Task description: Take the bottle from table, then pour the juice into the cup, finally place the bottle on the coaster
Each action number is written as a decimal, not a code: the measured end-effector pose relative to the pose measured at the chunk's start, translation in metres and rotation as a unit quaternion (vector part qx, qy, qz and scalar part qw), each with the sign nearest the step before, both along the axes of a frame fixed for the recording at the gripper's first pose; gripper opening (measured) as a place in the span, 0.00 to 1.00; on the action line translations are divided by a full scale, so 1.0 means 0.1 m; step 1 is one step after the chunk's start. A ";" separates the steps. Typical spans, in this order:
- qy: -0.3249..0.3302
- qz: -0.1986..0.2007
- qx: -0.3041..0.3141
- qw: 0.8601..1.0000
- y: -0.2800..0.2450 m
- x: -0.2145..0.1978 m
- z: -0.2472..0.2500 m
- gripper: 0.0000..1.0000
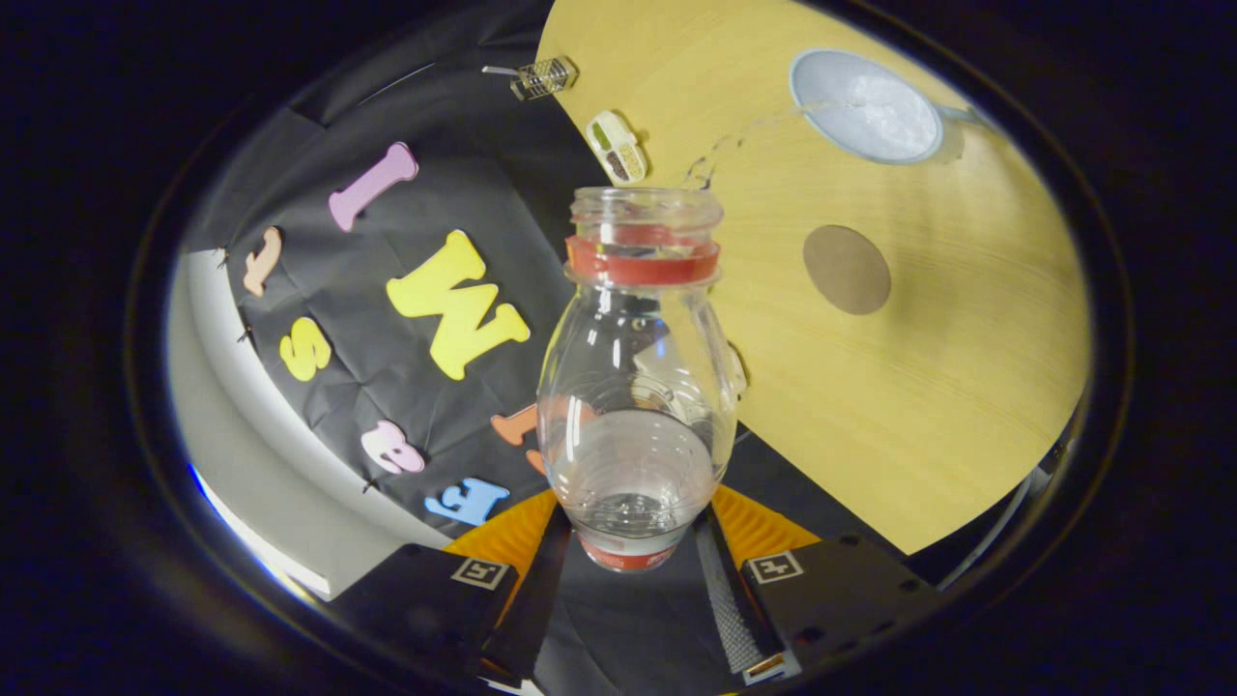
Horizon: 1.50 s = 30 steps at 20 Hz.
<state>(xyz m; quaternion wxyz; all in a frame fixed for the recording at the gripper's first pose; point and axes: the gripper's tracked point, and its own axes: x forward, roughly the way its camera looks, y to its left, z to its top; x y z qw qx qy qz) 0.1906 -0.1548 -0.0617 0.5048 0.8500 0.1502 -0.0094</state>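
A clear plastic bottle with a red neck ring and no cap is held between my fingers, and the gripper is shut on its lower body. The bottle is tipped over the table, its open mouth toward the cup. A thin stream of clear liquid arcs from the mouth to the white cup, which stands on the wooden table and holds liquid. A round brown coaster lies on the table nearer to me than the cup, to the right of the bottle's neck.
A small white box with green and brown compartments lies on the table beyond the bottle's mouth. A wire mesh holder sits at the table's far edge. Black booth cloth hangs on the left.
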 end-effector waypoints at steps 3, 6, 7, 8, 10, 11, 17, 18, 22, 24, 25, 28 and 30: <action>-0.006 -0.007 0.009 1.000 -0.04 0.01 0.04 0.74; -0.020 -0.012 0.026 0.999 -0.07 0.04 0.12 0.74; -0.020 -0.011 0.027 0.999 -0.06 0.04 0.11 0.74; -0.019 -0.012 0.027 0.999 -0.07 0.03 0.12 0.74; -0.022 -0.015 0.032 0.999 -0.09 0.03 0.16 0.74; -0.027 -0.017 0.036 0.999 -0.11 0.03 0.19 0.74; -0.033 -0.021 0.042 0.998 -0.12 0.05 0.23 0.74; -0.033 -0.022 0.041 0.998 -0.12 0.05 0.23 0.74; -0.033 -0.024 0.038 0.998 -0.12 0.04 0.25 0.74; -0.031 -0.025 0.034 0.999 -0.12 0.05 0.25 0.74; -0.029 -0.026 0.030 0.999 -0.12 0.05 0.25 0.74; -0.030 -0.028 0.017 0.999 -0.12 0.03 0.27 0.74; -0.034 -0.037 -0.006 0.999 -0.14 0.03 0.28 0.74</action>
